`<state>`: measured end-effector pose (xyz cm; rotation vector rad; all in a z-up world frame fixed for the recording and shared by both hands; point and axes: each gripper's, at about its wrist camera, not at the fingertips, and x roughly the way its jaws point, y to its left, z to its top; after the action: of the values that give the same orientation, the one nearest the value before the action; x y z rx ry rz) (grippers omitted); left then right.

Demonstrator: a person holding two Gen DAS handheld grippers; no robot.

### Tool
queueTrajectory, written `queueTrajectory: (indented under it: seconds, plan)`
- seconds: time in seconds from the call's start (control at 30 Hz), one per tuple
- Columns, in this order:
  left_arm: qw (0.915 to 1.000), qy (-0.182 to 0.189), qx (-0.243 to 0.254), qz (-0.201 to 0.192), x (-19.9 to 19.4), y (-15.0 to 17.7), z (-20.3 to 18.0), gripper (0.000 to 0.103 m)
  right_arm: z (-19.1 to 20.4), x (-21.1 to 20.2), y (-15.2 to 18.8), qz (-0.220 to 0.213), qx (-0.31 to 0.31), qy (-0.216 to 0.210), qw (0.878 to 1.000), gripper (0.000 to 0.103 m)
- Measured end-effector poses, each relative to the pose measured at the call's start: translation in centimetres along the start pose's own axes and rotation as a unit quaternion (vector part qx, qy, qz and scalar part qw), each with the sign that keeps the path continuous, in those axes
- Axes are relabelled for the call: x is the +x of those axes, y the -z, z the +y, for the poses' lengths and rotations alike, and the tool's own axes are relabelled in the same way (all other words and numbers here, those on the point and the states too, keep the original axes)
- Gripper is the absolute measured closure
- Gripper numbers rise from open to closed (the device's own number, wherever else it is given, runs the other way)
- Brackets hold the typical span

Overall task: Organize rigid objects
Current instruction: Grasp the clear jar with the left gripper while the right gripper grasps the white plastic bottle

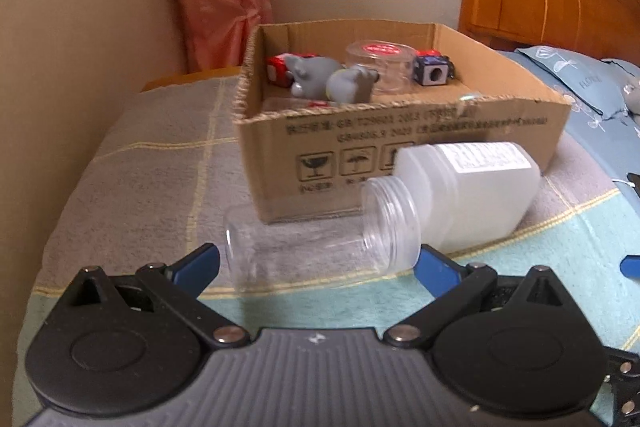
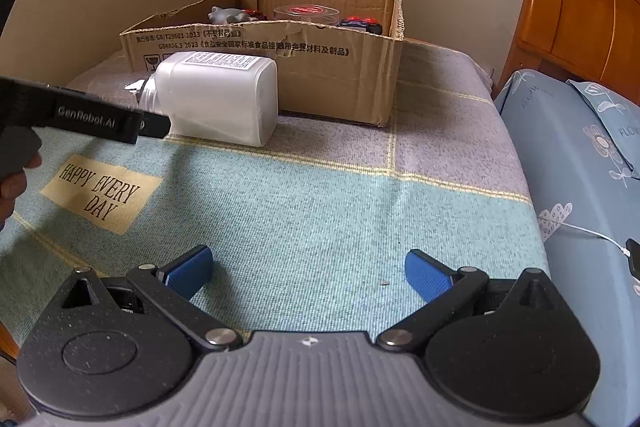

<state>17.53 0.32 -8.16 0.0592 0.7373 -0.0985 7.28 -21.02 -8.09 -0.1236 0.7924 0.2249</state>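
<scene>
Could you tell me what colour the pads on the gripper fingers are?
Blue pads on black linkages; the right wrist view shows them best.

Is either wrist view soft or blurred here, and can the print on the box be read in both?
Left wrist view: soft throughout, the print on the box smeared, the clear jar between the open jaws of the left gripper faint against the blanket. Right wrist view: sharper, the box print and the blanket patch legible; both bend straight edges near the rim.
</scene>
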Motion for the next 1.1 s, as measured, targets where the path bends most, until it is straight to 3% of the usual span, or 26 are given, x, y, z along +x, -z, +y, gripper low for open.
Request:
queueTrajectory:
  seconds: [0.1, 0.3, 0.37, 0.5, 0.9, 1.1]
  plan:
    - [0.9999, -0.015, -0.004, -0.004, -0.4, 0.1, 1.1, 0.001, 0.0, 0.0, 0.0, 0.0, -0.001, -0.001, 1.0, 0.0]
    - [0.9999, -0.006, -0.007, -0.014, -0.1, -0.3, 1.8, 0.002, 0.3, 0.2, -0.4, 0.007, 0.004, 0.004, 1.0, 0.0]
    - [0.9998, 0.003, -0.007, -0.019, 0.2, -0.6, 1.9, 0.012, 0.6, 0.3, -0.7, 0.012, 0.005, 0.004, 1.0, 0.0]
    - [0.9996, 0.023, -0.004, -0.015, 0.2, -0.8, 2.5, 0.013, 1.5, 0.5, -1.5, 0.015, -0.004, -0.014, 1.0, 0.0]
    - [1.0, -0.007, -0.005, -0.004, -0.7, -0.3, 6.5, 0.013, 5.1, 3.3, -6.7, 0.002, -0.037, -0.049, 0.998, 0.0]
    - [0.9998, -0.015, -0.012, -0.004, -1.0, 0.0, 8.0, 0.013, 6.1, 5.2, -8.4, -0.008, -0.023, -0.037, 0.999, 0.0]
